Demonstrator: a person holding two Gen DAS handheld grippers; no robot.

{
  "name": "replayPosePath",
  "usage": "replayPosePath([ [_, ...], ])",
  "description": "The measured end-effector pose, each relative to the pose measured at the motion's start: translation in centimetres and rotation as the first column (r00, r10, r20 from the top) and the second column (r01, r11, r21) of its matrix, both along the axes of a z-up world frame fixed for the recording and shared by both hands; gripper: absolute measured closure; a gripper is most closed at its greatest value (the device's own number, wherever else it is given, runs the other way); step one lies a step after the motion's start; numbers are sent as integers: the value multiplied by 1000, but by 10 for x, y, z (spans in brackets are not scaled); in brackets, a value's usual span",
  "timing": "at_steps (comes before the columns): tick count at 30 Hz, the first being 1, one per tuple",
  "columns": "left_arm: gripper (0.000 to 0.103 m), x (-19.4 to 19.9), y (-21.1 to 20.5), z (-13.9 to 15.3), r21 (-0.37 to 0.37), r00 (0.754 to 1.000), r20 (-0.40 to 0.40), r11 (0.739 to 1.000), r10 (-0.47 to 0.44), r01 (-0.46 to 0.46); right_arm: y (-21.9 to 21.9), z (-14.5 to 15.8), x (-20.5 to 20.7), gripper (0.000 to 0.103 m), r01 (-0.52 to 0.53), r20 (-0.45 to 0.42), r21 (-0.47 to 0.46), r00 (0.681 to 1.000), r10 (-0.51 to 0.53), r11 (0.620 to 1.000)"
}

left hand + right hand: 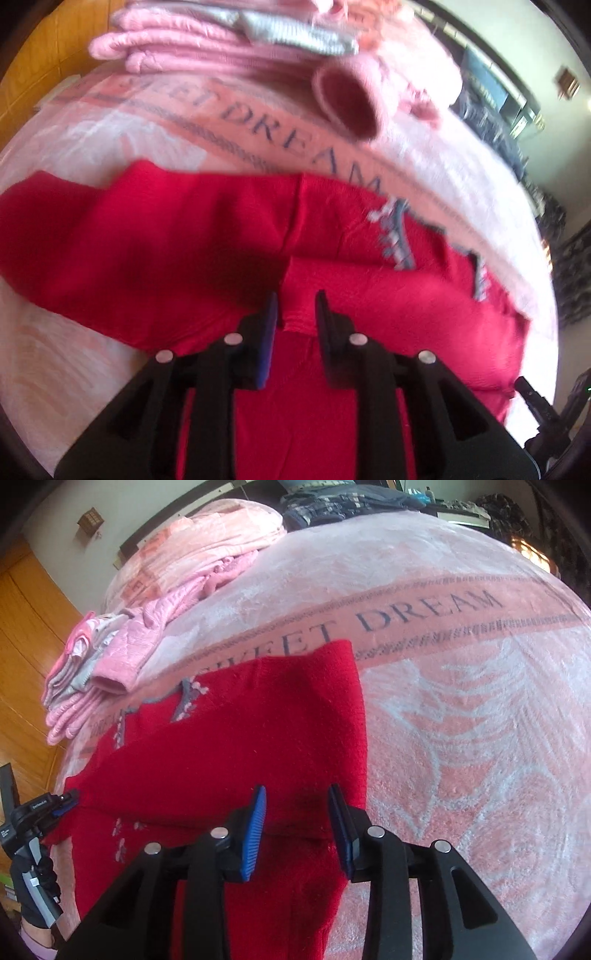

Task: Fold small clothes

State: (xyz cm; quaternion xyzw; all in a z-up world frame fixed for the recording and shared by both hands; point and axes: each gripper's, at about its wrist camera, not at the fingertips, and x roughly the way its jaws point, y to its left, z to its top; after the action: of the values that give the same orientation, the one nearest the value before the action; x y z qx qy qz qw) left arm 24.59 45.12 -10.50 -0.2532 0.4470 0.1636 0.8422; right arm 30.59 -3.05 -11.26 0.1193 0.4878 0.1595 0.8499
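The red sweater (236, 738) lies partly folded on the pink blanket (461, 738) covering the bed, one sleeve laid across the body.

The left tool (295, 310) stands slightly parted, astride a raised hem fold of the knit; whether the fabric is actually pinched cannot be told. The right tool (297, 812) is open wide above the sweater's near right edge and holds nothing.

Judgement: the fold in hand needs both tools gripping the near hem at matched corners, then carrying it level toward the collar so the edges align.

Clearances: open blanket lies to the right. The pile of pink clothes (96, 672) sits near the sweater's far left corner; the fold should stop short of it.
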Motion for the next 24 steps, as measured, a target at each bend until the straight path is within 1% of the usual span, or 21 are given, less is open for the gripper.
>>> replayPosePath([
  [1, 79, -5, -1, 14, -10, 999, 44, 1000, 1, -1, 2, 9, -1, 65, -1, 20, -4, 1000, 1, 1000],
  [2, 77, -5, -3, 20, -19, 998, 61, 1000, -7, 8, 4, 15, -2, 60, -5, 31, 1, 1000, 5, 1000],
  [3, 76, -2, -9, 26, -29, 997, 70, 999, -32, 34, 7, 19, -3, 59, -13, 36, 16, 999, 13, 1000],
  [5, 74, 15, -27, 27, -44, 993, 55, 993, -107, 109, 15, 19, -3, 59, -31, 29, 36, 999, 30, 999],
  [7, 74, 31, -40, 17, -49, 990, 20, 989, -140, 141, 24, 12, -1, 59, -44, 11, 12, 999, 43, 999],
  [8, 74, 38, -43, 10, -54, 990, 1, 988, -143, 143, 27, 7, -1, 59, -45, -3, 4, 999, 45, 999],
  [10, 74, 48, -43, -5, -70, 991, -36, 989, -133, 130, 30, -6, 2, 59, -49, -34, -9, 998, 48, 999],
  [11, 74, 53, -40, -16, -82, 990, -67, 990, -124, 119, 31, -12, 3, 60, -48, -50, -22, 998, 47, 999],
  [13, 75, 55, -36, -34, -103, 986, -108, 988, -130, 119, 32, -22, 5, 60, -47, -68, -26, 997, 45, 999],
  [15, 78, 55, -35, -41, -91, 985, -98, 987, -139, 130, 32, -23, 6, 59, -49, -67, -30, 997, 47, 998],
  [17, 78, 56, -38, -41, -66, 984, -101, 987, -150, 144, 34, -24, 5, 58, -56, -62, -38, 997, 54, 998],
  [20, 78, 58, -41, -41, -48, 982, -108, 988, -152, 148, 36, -24, 3, 56, -59, -52, -47, 997, 57, 997],
  [24, 78, 59, -37, -40, -71, 983, -102, 987, -150, 144, 38, -24, 2, 52, -65, -46, -44, 997, 63, 997],
])
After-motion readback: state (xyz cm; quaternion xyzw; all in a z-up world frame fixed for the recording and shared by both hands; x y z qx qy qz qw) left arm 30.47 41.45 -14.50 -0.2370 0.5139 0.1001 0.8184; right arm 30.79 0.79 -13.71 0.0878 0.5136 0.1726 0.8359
